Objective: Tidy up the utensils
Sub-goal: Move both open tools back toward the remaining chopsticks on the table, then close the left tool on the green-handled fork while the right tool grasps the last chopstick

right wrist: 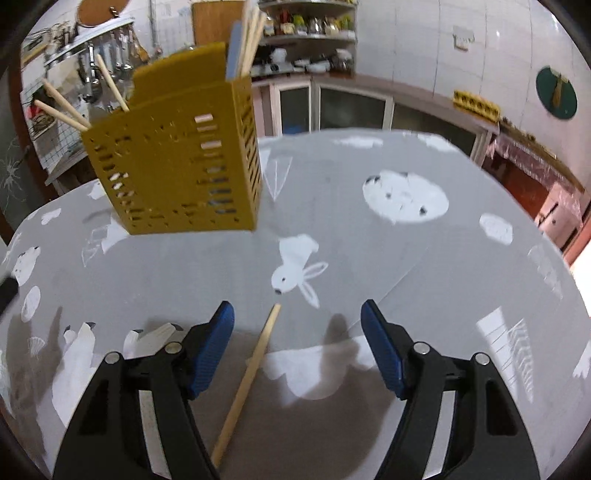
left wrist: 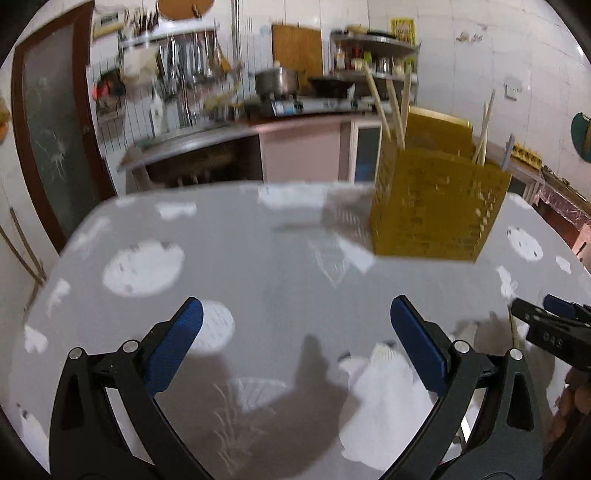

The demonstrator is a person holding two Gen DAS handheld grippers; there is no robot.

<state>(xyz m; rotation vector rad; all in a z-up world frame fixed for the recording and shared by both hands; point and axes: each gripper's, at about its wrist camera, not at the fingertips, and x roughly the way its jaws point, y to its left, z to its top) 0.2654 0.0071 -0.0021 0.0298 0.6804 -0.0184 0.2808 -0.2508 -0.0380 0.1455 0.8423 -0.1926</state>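
Observation:
A yellow slotted utensil holder (left wrist: 436, 210) (right wrist: 177, 170) stands on the grey table with several wooden chopsticks (left wrist: 391, 107) (right wrist: 66, 112) sticking out of it. One loose chopstick (right wrist: 251, 376) lies flat on the tablecloth between the jaws of my right gripper (right wrist: 297, 314). That gripper is open and its blue pads (right wrist: 218, 339) are clear of the stick. My left gripper (left wrist: 295, 314) hangs open over bare cloth, nothing between its fingers. The right gripper (left wrist: 532, 306) also shows at the right edge of the left wrist view, over that chopstick (left wrist: 514, 330).
The table (right wrist: 369, 258) wears a grey cloth printed with white rabbits and clouds. Behind it runs a kitchen counter (left wrist: 229, 129) with a pot, a stove and hanging ladles. A shelf of jars (right wrist: 310, 26) is on the back wall. A hand (left wrist: 576, 391) holds the right gripper.

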